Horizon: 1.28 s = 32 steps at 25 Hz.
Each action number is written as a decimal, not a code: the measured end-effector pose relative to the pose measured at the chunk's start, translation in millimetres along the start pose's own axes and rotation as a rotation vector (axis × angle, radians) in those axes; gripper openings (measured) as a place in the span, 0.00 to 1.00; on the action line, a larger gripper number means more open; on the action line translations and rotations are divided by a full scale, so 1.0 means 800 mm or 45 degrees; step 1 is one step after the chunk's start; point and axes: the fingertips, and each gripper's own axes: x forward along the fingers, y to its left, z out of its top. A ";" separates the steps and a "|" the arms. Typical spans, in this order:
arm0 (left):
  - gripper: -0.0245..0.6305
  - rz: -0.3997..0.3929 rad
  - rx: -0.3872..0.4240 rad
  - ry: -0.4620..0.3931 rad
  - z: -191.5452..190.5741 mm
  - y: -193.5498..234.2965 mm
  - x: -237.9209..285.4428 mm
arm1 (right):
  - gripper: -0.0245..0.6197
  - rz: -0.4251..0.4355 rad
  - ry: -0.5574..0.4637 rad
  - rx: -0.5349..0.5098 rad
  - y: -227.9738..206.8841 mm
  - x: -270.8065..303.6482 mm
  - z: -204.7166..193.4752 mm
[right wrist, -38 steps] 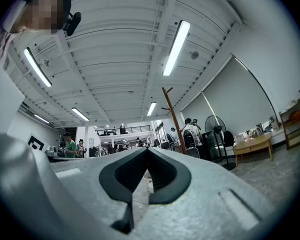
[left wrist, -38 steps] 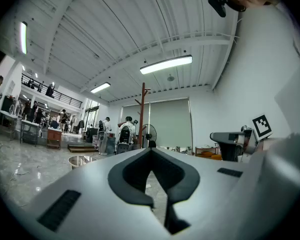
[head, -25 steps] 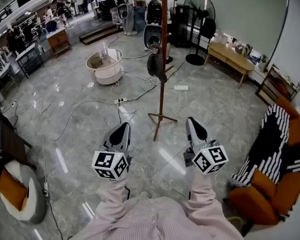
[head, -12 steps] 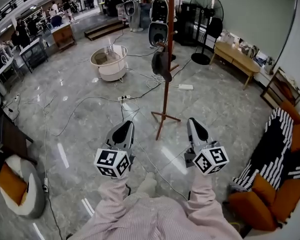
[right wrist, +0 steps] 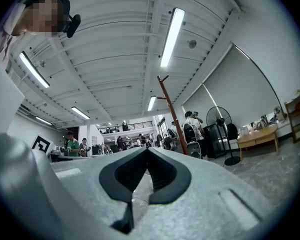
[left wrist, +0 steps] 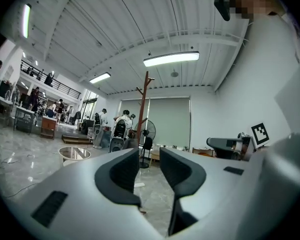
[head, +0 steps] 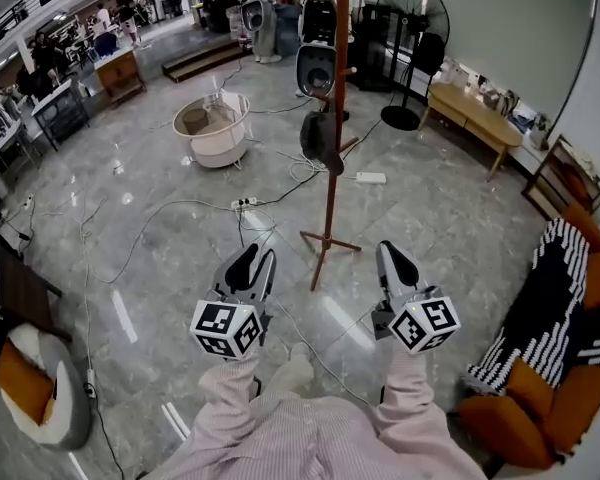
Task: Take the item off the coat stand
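Head view: left gripper (head: 258, 261) just parting, empty; right gripper (head: 389, 255) closed; dark item (head: 318, 138) on coat stand (head: 333, 183) ahead

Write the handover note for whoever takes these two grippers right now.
The left gripper has just been opening its jaws; they stand apart with nothing between them.
The right gripper has its jaws together and is empty.
The coat stand is on the floor ahead, beyond both grippers, and a dark item hangs on its pole.
Done: nothing taken yet.
Left: approach the stand, grip the dark item, lift it off.
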 end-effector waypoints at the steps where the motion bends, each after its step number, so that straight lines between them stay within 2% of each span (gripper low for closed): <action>1: 0.21 -0.004 -0.005 0.002 0.000 0.007 0.011 | 0.05 -0.002 0.002 0.001 -0.006 0.011 -0.002; 18: 0.30 -0.117 -0.055 0.038 0.008 0.118 0.214 | 0.05 -0.040 0.013 -0.007 -0.094 0.199 -0.015; 24: 0.34 -0.179 -0.043 0.047 0.015 0.139 0.267 | 0.05 -0.055 0.021 -0.012 -0.106 0.234 -0.026; 32: 0.36 -0.204 -0.073 0.086 0.018 0.157 0.330 | 0.05 -0.055 0.054 -0.020 -0.130 0.281 -0.026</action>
